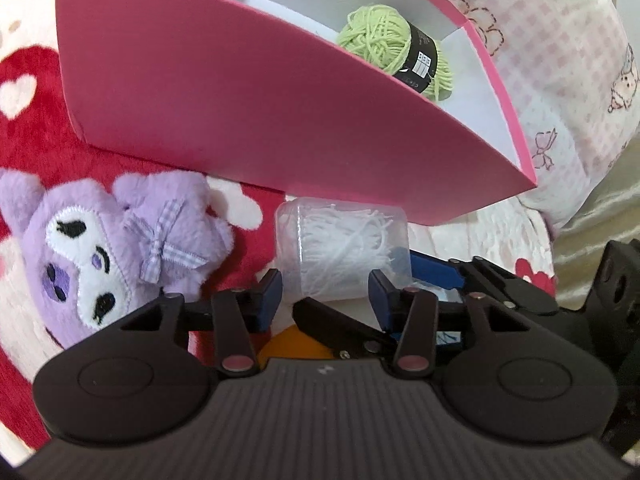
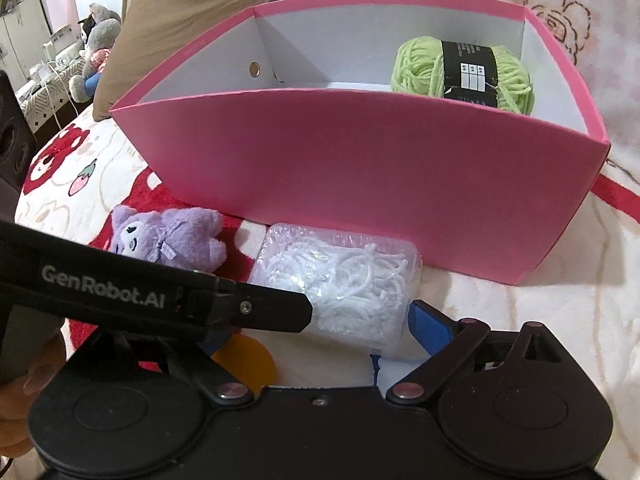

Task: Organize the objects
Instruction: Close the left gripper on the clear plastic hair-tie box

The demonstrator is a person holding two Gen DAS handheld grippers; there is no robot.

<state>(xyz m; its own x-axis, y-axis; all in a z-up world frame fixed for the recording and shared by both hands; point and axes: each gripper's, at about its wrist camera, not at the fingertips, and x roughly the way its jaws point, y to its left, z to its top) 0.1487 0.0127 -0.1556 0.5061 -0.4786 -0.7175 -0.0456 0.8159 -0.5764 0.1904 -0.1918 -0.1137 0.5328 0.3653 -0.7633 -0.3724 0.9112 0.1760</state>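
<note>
Both tongs sat at clear box (image 1: 344, 252) of white string: left gripper (image 1: 326, 294) pinched on its near end, right gripper (image 2: 360, 320) w/ pads at its sides; couldn't tell if squeezing. Purple plush (image 1: 100, 248) lay left; pink bin (image 2: 360, 160) w/ green yarn (image 2: 464, 74) just beyond.

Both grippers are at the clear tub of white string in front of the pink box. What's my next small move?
Probably lift it slightly, both together: the clear tub sits between each gripper's fingers, and the pink box, holding only green yarn, waits just behind.
</note>
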